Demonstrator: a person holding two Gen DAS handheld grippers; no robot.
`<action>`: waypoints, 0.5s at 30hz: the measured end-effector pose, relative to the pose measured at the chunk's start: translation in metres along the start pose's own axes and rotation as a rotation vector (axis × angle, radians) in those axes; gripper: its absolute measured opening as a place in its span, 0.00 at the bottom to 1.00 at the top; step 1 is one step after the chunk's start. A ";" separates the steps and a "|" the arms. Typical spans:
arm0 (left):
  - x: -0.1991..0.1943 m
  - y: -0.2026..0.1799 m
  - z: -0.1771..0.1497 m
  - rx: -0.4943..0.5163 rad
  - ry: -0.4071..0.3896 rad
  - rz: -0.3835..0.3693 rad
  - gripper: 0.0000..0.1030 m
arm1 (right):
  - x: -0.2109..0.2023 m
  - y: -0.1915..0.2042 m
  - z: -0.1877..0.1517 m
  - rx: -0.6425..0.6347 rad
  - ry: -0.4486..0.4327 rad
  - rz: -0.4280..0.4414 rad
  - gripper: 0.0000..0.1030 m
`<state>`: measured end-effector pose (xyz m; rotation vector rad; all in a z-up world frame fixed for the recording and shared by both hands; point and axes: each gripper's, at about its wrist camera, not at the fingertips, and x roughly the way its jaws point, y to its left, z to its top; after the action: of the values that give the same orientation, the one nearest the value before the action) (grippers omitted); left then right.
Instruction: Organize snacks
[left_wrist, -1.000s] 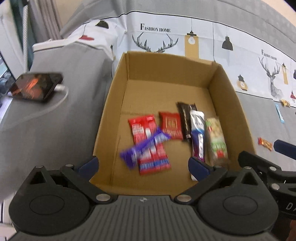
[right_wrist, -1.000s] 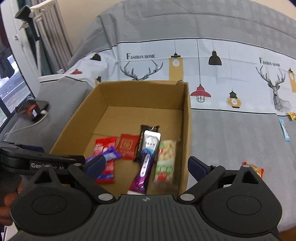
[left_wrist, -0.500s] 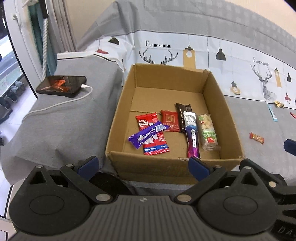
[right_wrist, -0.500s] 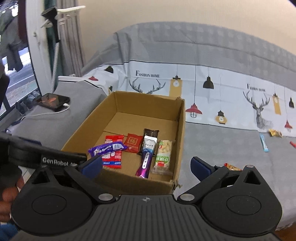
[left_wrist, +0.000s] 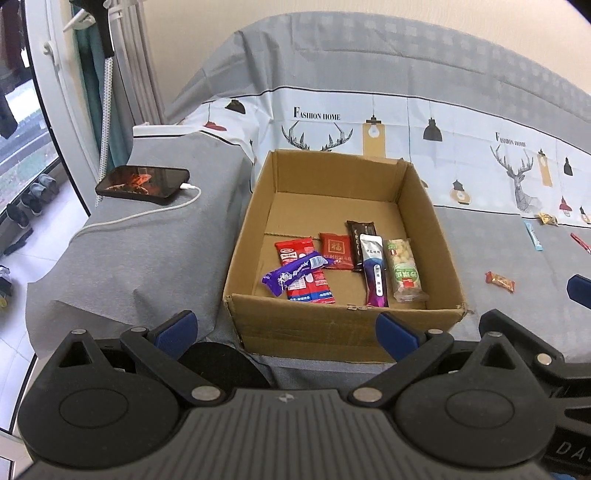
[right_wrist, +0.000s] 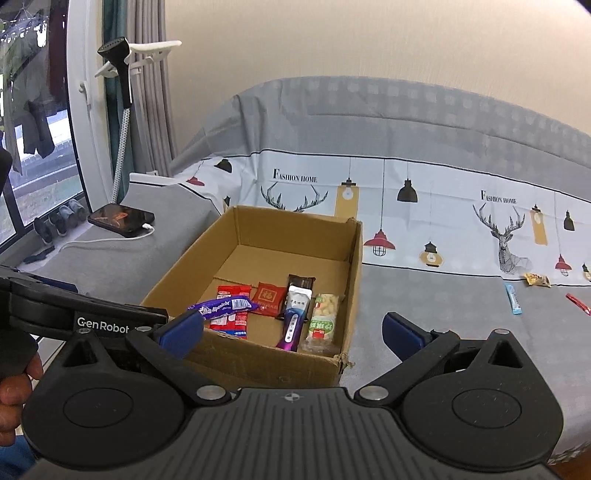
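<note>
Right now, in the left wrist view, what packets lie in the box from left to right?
Purple wrapped bar lying across a long red packet → small red square packet → purple-and-silver pouch → clear green-labelled snack pack.

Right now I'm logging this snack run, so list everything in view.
cardboard box: 1, brown, on the grey bedspread
snack packets in box: 6, red, purple, dark, silver and green, on box floor
loose snacks: about 4, orange, blue, red and yellow, on bedspread right of box
phone: 1, black, left of box, with white cable plugged in
shoes: dark, on the floor by the window
left gripper: open, empty
right gripper: open, empty
</note>
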<state>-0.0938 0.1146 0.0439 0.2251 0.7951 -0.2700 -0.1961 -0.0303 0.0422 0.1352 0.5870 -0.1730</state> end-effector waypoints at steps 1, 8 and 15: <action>-0.002 0.000 0.000 0.001 -0.004 0.001 1.00 | -0.001 0.000 0.000 0.002 -0.003 0.001 0.99; -0.011 -0.001 -0.003 0.001 -0.023 0.004 1.00 | -0.009 -0.001 -0.002 0.009 -0.018 0.004 0.99; -0.016 0.000 -0.004 0.005 -0.032 0.001 1.00 | -0.013 -0.001 -0.002 0.014 -0.027 0.001 1.00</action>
<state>-0.1073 0.1183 0.0529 0.2252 0.7625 -0.2737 -0.2081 -0.0293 0.0473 0.1463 0.5585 -0.1776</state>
